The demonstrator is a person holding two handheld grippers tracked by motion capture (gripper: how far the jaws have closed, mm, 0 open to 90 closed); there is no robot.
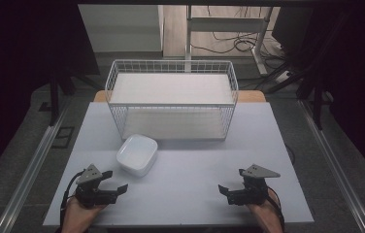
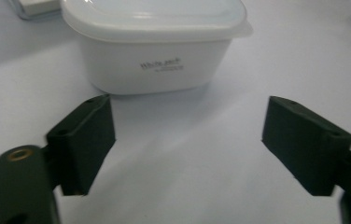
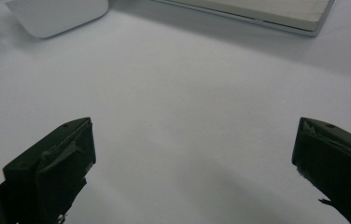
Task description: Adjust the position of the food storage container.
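Observation:
A white lidded plastic container point(image 1: 137, 154) stands on the pale table point(image 1: 195, 165), in front of a white wire basket point(image 1: 172, 99). My left gripper point(image 1: 115, 180) rests near the table's front left edge, open, a short way in front of the container point(image 2: 157, 46) with nothing between its jaws. In the left gripper view the left gripper point(image 2: 187, 140) faces the container's side wall, which carries small grey lettering. My right gripper point(image 1: 229, 188) sits at the front right, open and empty, its jaws wide apart over bare table point(image 3: 187, 116). The container's corner point(image 3: 57, 16) appears far off in the right gripper view.
The wire basket holds a flat white board as a raised shelf point(image 1: 171, 88) and stands at the table's back middle. Its base edge point(image 3: 257, 14) appears in the right gripper view. Metal rails point(image 1: 30, 165) run along both sides of the table. Cables lie on the floor behind.

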